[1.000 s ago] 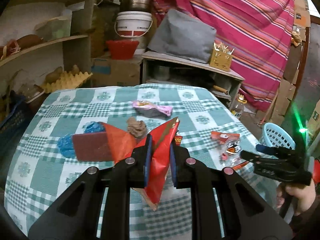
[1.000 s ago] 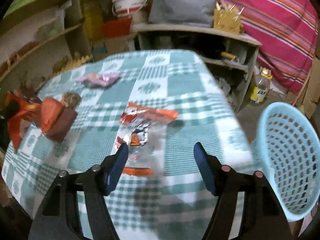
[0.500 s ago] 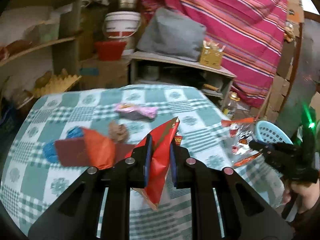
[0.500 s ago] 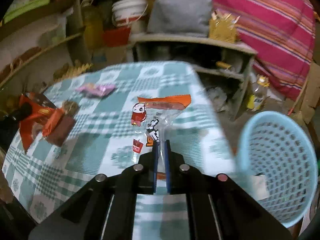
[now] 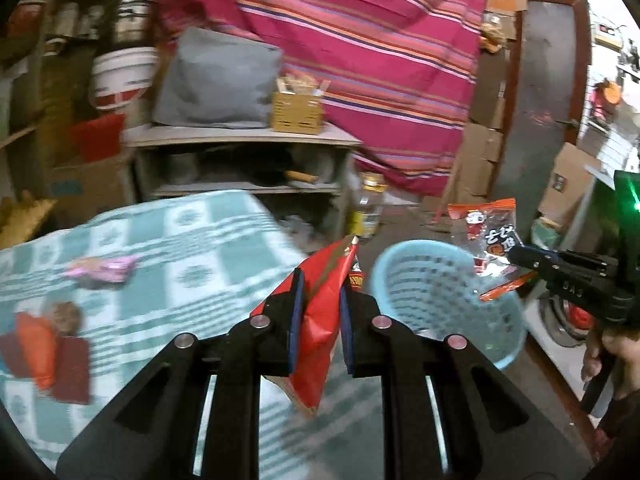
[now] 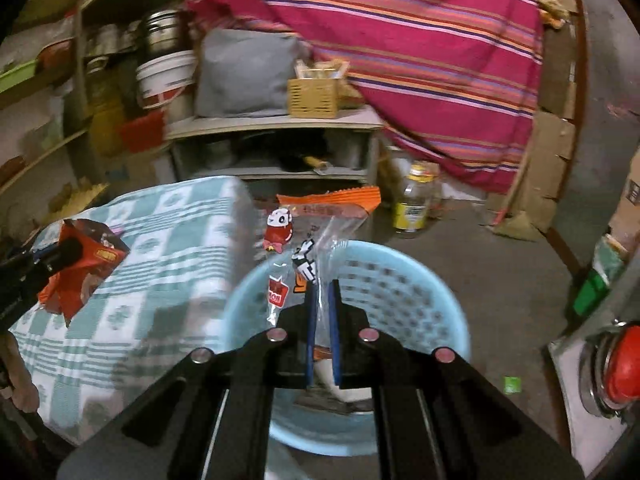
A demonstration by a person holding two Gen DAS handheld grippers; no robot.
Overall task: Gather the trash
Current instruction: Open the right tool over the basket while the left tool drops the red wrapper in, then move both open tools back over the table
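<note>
My left gripper point(image 5: 320, 280) is shut on a red snack wrapper point(image 5: 320, 340) and holds it over the table's right edge, beside the light blue basket point(image 5: 436, 276). My right gripper point(image 6: 322, 284) is shut on a clear and orange snack bag point(image 6: 320, 220) and holds it above the basket point(image 6: 420, 272) on the floor. The right gripper point(image 5: 516, 254) with its bag point(image 5: 486, 232) also shows in the left wrist view. The left gripper's wrapper point(image 6: 86, 264) shows at the left of the right wrist view.
On the green checked tablecloth point(image 5: 192, 232) lie a pink wrapper point(image 5: 102, 268), a brown crumpled scrap point(image 5: 66, 314) and red and maroon packets point(image 5: 52, 360). A shelf unit point(image 6: 280, 148) stands behind, a jar point(image 6: 414, 204) on the floor, a red-topped object point(image 6: 622, 364) at right.
Both grippers swung right from the table toward the basket. The right gripper, open over the clear bag a second ago, closed on it and lifted it above the basket.
</note>
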